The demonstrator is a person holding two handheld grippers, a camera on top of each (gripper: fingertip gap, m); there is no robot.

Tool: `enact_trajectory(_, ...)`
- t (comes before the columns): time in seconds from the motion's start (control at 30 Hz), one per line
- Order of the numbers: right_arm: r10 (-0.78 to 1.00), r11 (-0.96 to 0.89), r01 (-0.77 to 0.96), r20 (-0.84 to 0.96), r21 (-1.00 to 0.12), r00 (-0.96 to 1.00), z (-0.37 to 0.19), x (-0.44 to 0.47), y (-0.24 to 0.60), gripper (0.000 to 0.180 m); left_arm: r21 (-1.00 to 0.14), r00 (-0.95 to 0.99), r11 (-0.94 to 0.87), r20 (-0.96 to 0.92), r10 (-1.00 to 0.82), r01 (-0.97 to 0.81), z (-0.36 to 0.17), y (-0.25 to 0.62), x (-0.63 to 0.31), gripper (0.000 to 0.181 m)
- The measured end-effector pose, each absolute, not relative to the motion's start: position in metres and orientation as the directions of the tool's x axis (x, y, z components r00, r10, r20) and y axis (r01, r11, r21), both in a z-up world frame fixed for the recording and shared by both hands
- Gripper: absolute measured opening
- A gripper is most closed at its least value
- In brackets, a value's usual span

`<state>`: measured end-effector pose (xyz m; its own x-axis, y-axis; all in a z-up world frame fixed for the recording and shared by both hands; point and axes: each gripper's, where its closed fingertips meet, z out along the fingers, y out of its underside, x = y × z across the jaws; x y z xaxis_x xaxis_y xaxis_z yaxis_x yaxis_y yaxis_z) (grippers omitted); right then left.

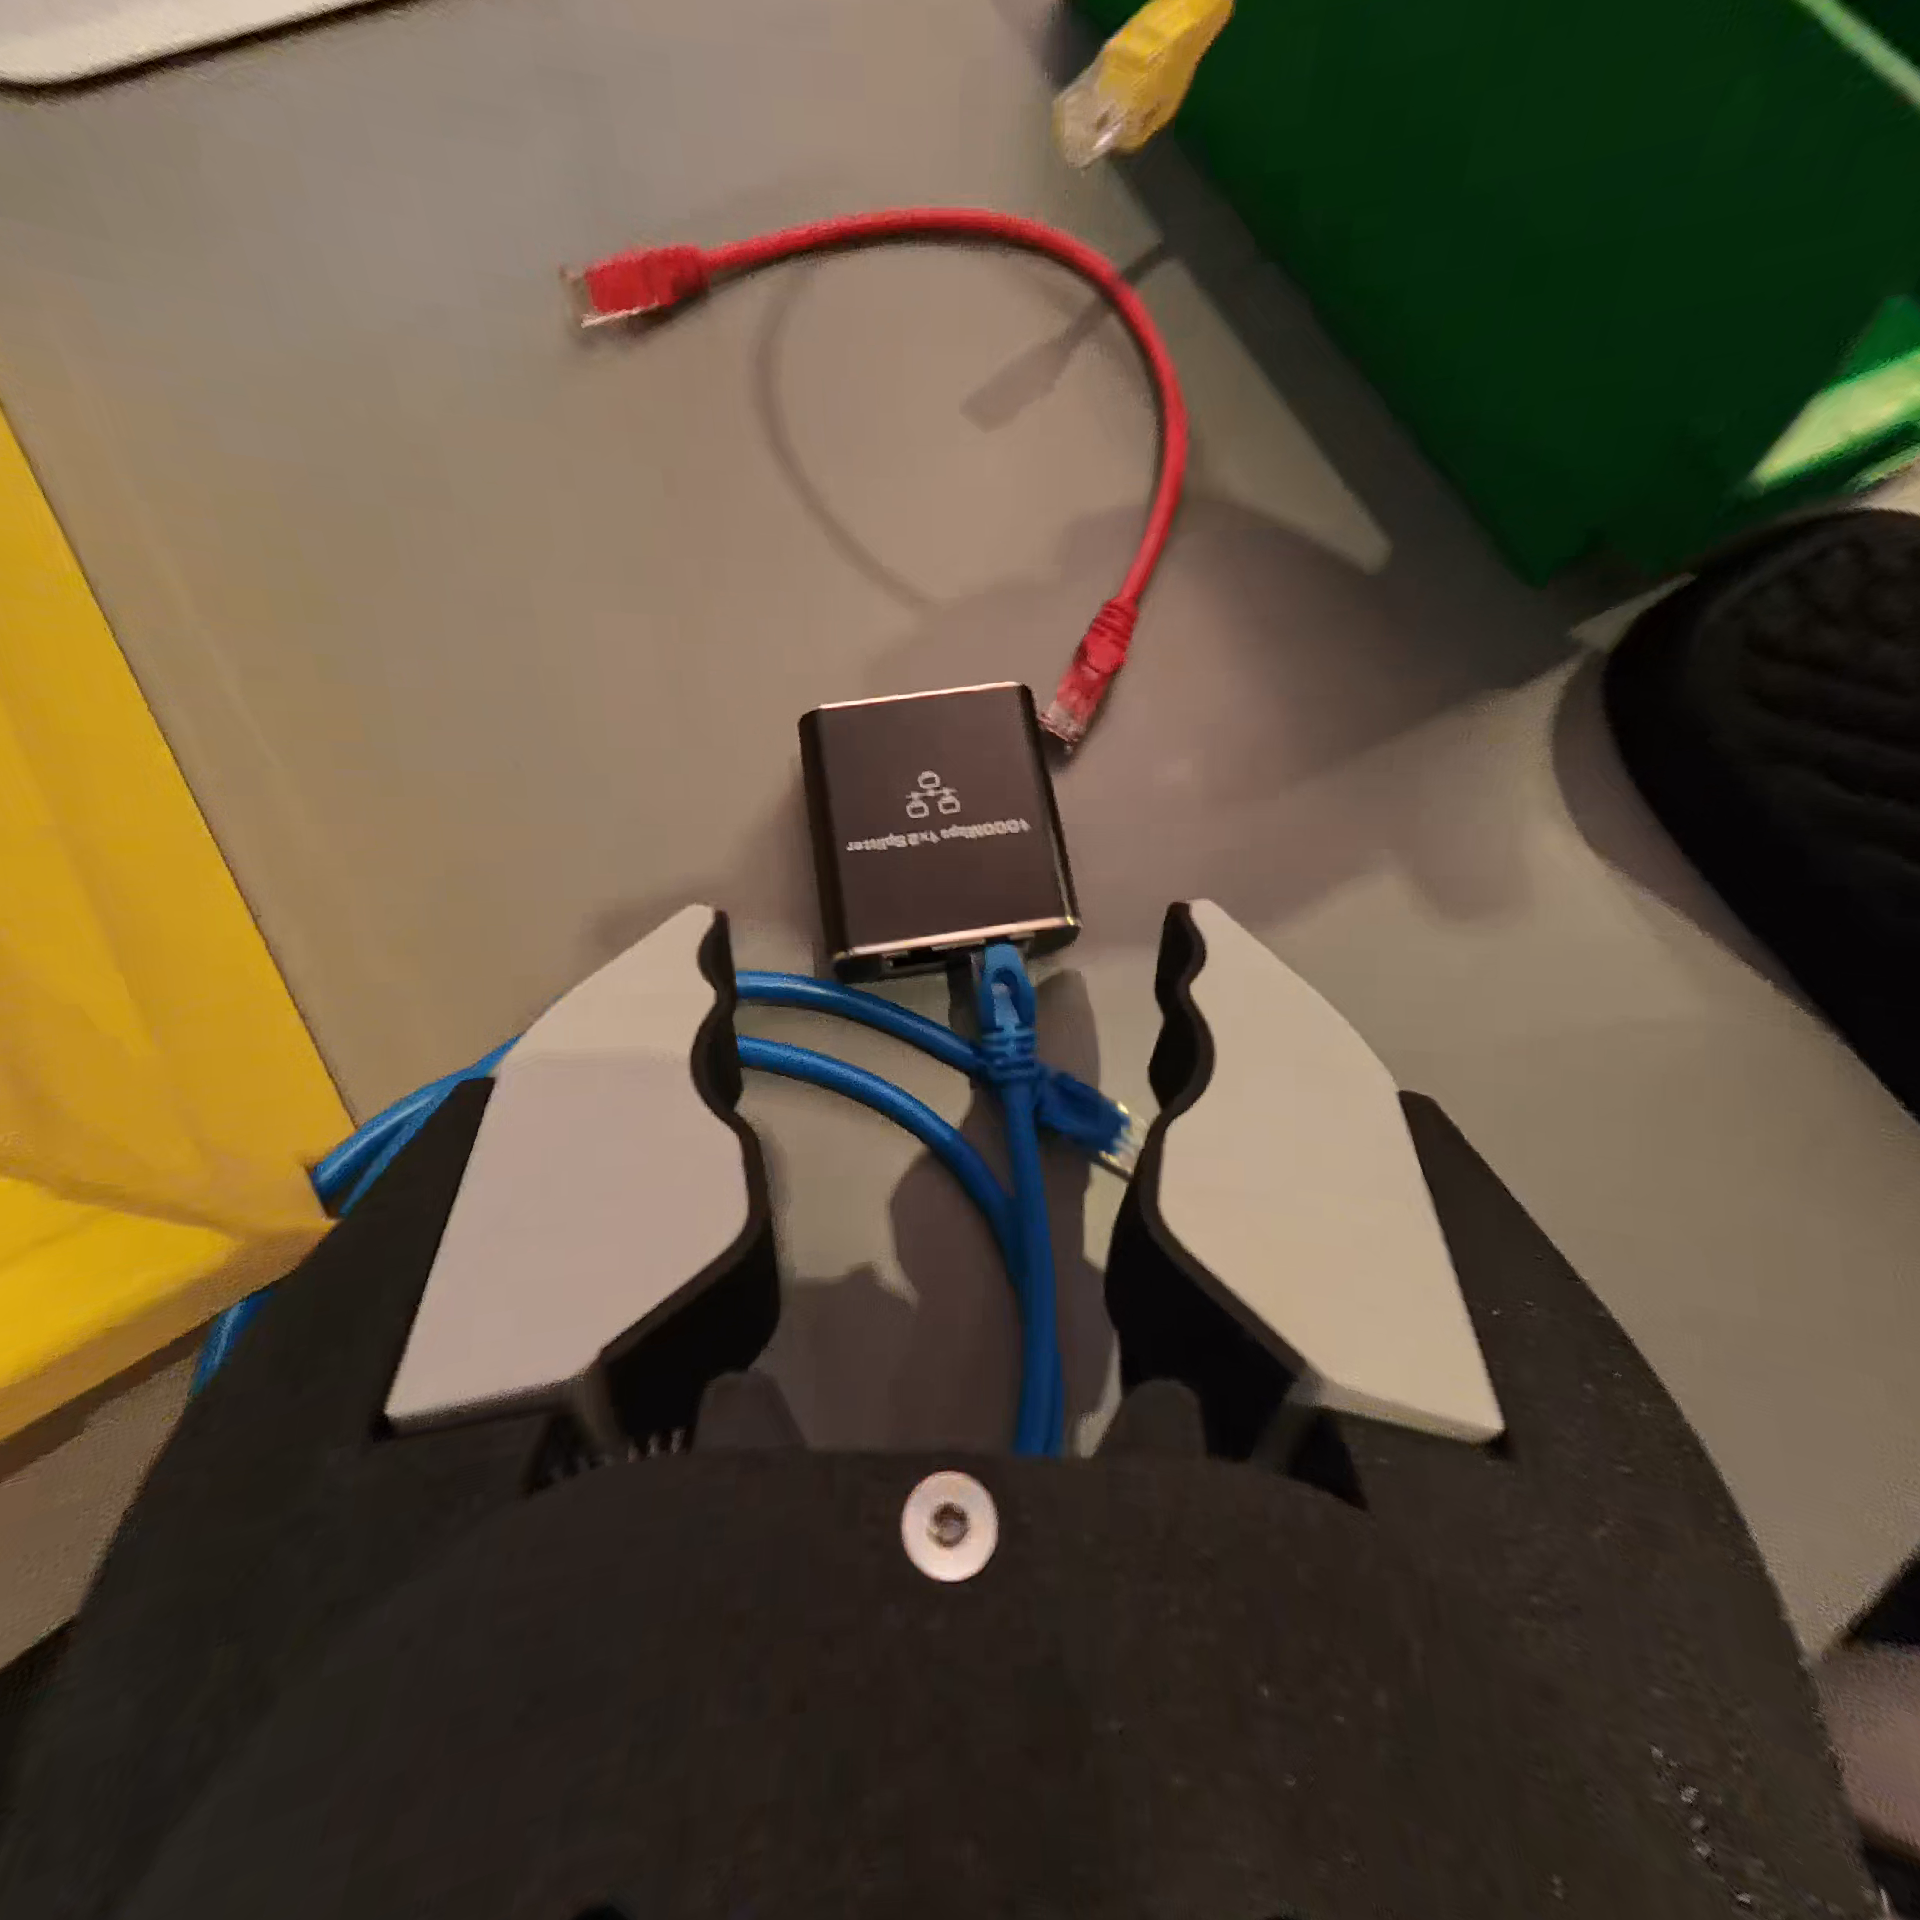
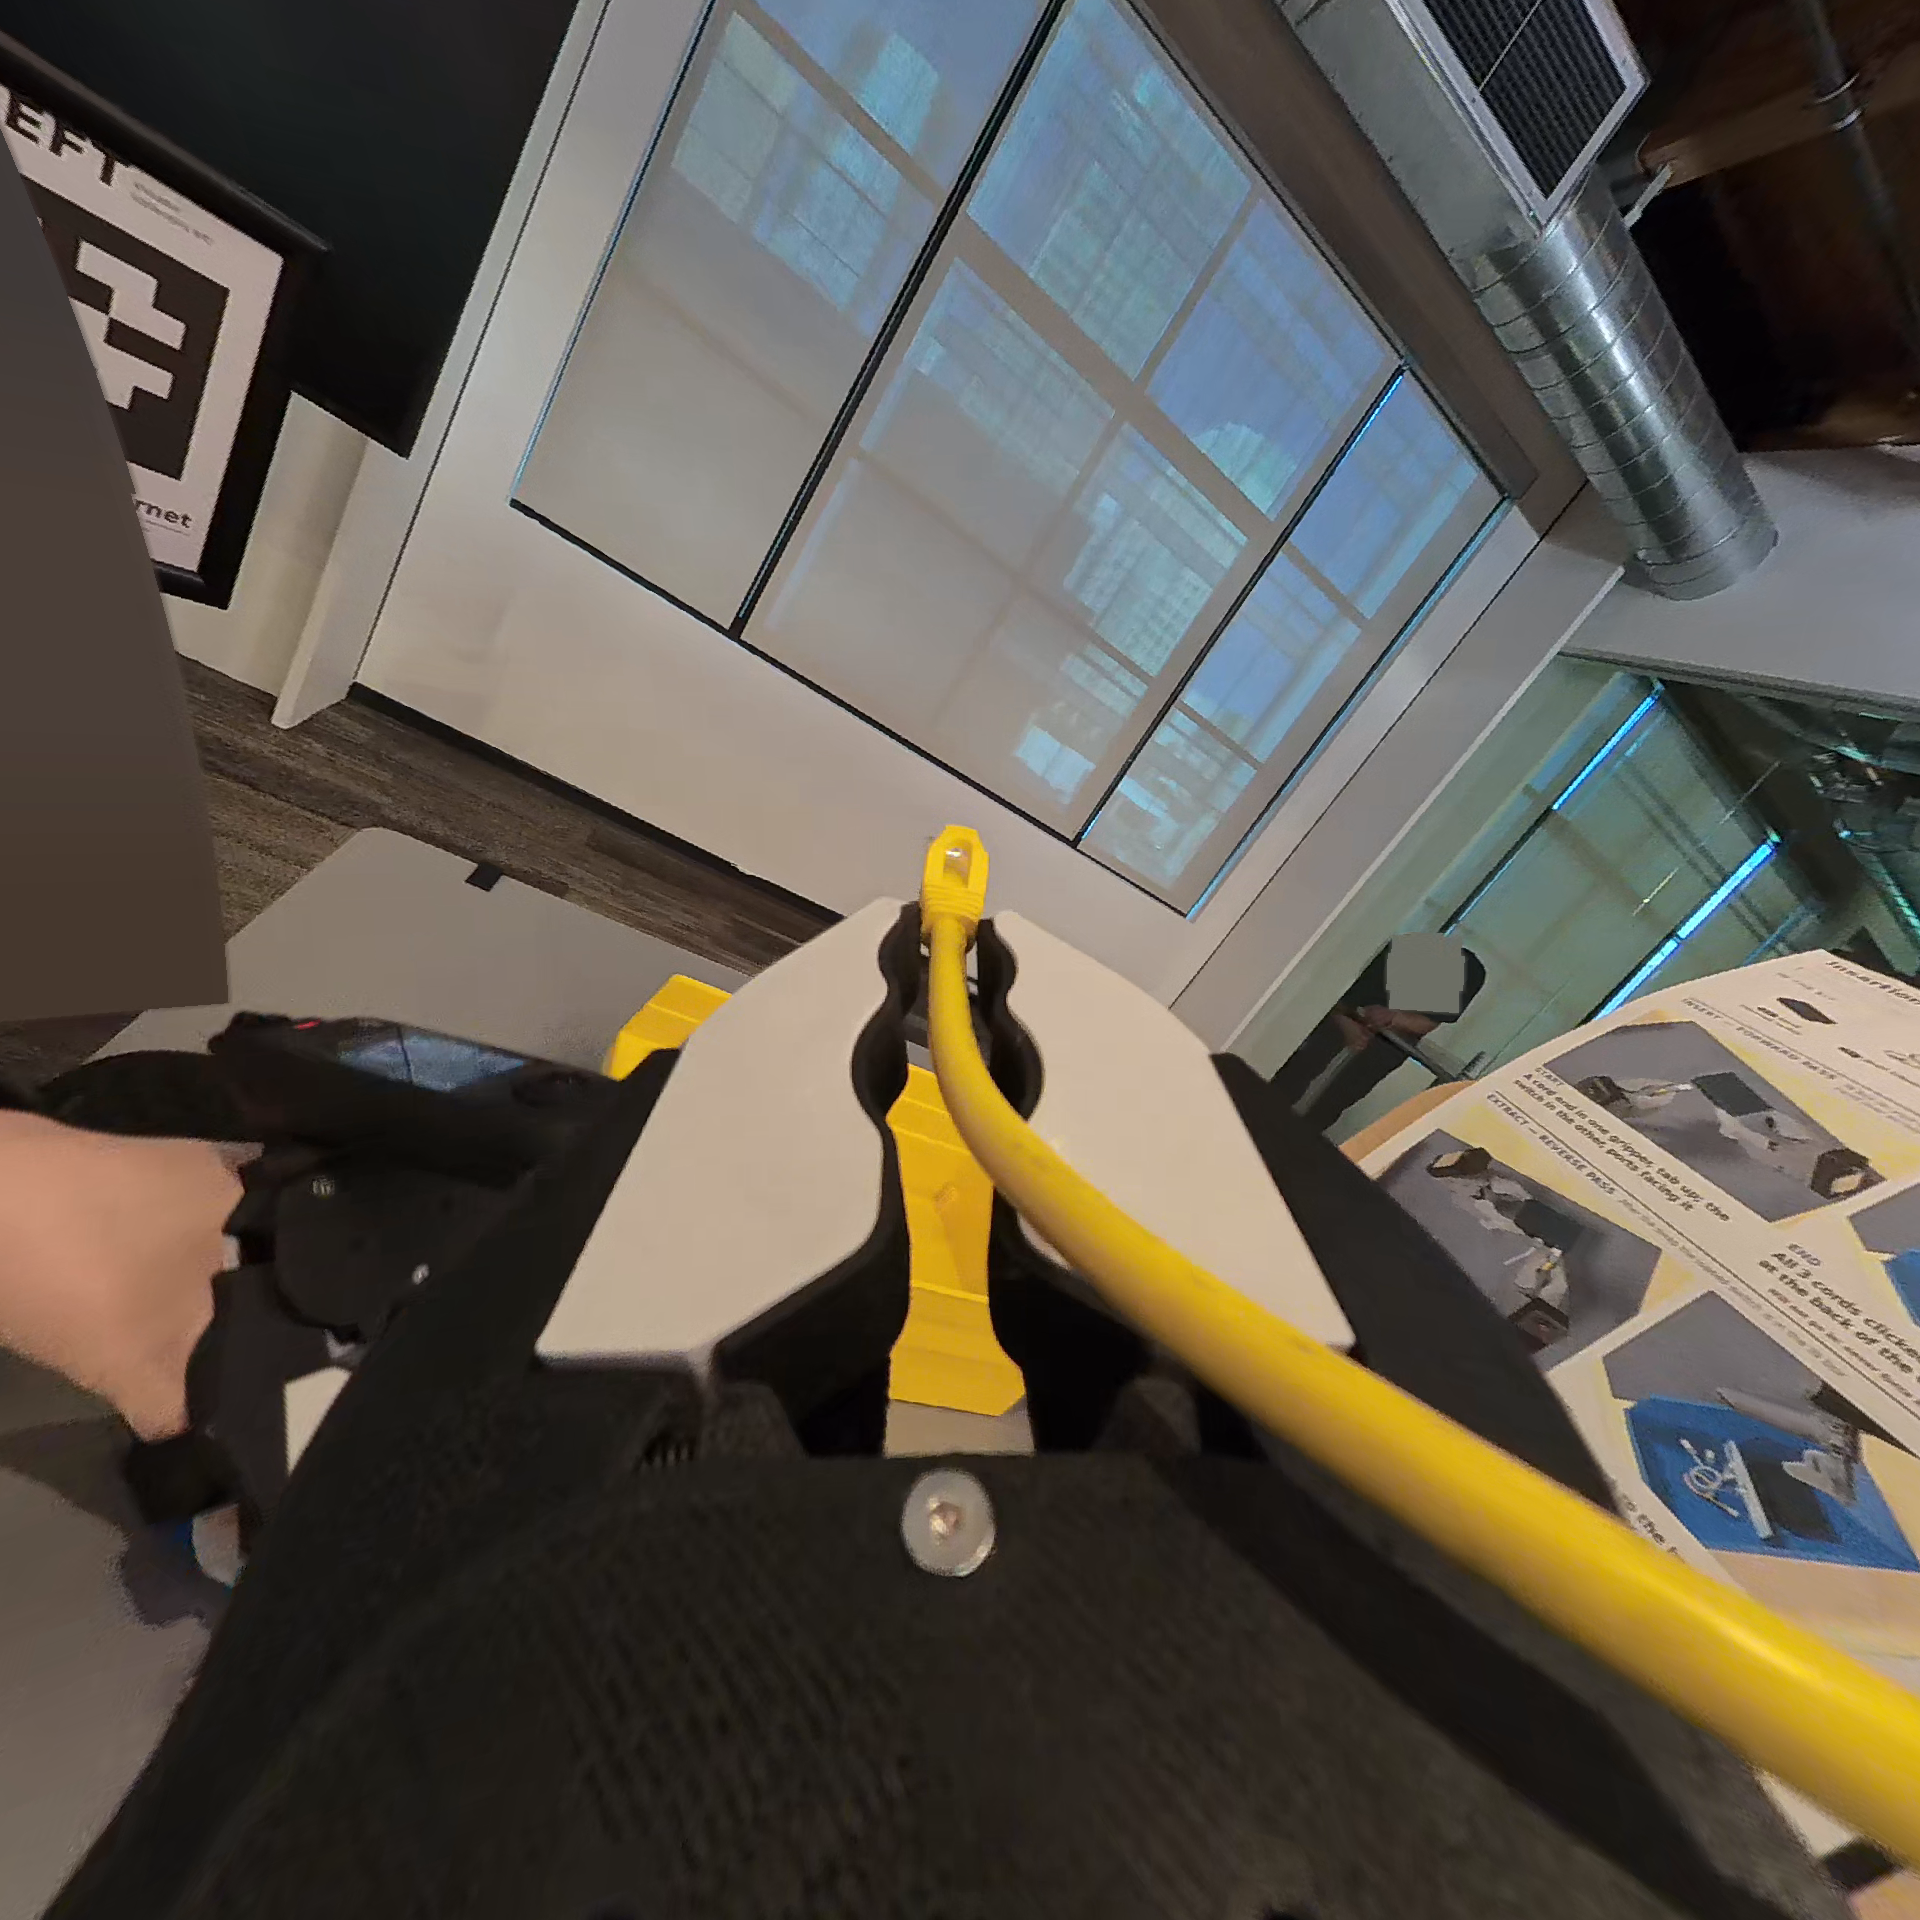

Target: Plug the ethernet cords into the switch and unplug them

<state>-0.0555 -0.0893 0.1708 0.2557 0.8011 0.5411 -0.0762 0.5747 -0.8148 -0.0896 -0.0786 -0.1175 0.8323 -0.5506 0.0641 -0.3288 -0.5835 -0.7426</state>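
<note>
A small black switch [image 1: 938, 821] lies on the grey table. A blue cord [image 1: 1003, 1023] is plugged into its near side, and its other plug [image 1: 1091, 1117] lies loose beside it. My left gripper [image 1: 945, 935] is open just short of the switch, with the blue cord looping between its fingers. A red cord [image 1: 1164, 416] lies beyond the switch with both plugs free. A yellow plug [image 1: 1127, 78] hangs at the top of the left wrist view. My right gripper [image 2: 951, 930] is shut on the yellow cord [image 2: 956, 883] just behind its plug, raised and pointing toward a window.
A yellow bin [image 1: 125, 935] stands at the left and a green bin [image 1: 1558, 260] at the back right. A black rounded object [image 1: 1787, 779] sits on the right. A printed instruction sheet [image 2: 1662, 1195] lies at the right. A hand [image 2: 104, 1247] holds the other gripper's handle. My hands' fingertips stand some 30 cm from each other.
</note>
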Motion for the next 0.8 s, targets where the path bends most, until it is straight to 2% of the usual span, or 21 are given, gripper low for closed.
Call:
enact_trajectory(0.13, 0.790, 0.586, -0.079, 0.548, -0.806, 0.273, 0.176, -0.048, -0.090, 0.011, -0.717, 0.874, -0.624, 0.043, -0.484, -0.310, -0.132, -0.062, -0.085, 0.076)
enact_trajectory(0.27, 0.785, 0.591, -0.087, 0.547, -0.802, 0.290, 0.180, -0.041, -0.090, 0.011, -0.657, 0.880, -0.646, -0.058, -0.471, -0.389, -0.145, -0.056, -0.086, 0.075)
enact_trajectory(0.33, 0.787, 0.589, -0.095, 0.543, -0.802, 0.293, 0.182, -0.037, -0.090, 0.011, -0.660, 0.871, -0.639, -0.049, -0.488, -0.395, -0.144, -0.056, -0.080, 0.059)
enact_trajectory(0.37, 0.787, 0.589, -0.098, 0.541, -0.802, 0.295, 0.183, -0.036, -0.090, 0.011, -0.660, 0.871, -0.636, -0.055, -0.489, -0.399, -0.144, -0.056, -0.079, 0.056)
enact_trajectory(0.53, 0.787, 0.586, -0.100, 0.536, -0.804, 0.306, 0.184, -0.031, -0.087, 0.011, -0.637, 0.863, -0.638, -0.089, -0.497, -0.433, -0.146, -0.055, -0.079, 0.056)
enact_trajectory(0.67, 0.786, 0.586, -0.089, 0.538, -0.805, 0.303, 0.182, -0.031, -0.086, 0.011, -0.600, 0.857, -0.660, -0.087, -0.508, -0.452, -0.149, -0.054, -0.080, 0.067)
enact_trajectory(0.8, 0.788, 0.584, -0.080, 0.541, -0.808, 0.295, 0.180, -0.034, -0.085, 0.011, -0.595, 0.843, -0.669, -0.025, -0.538, -0.445, -0.152, -0.056, -0.075, 0.060)
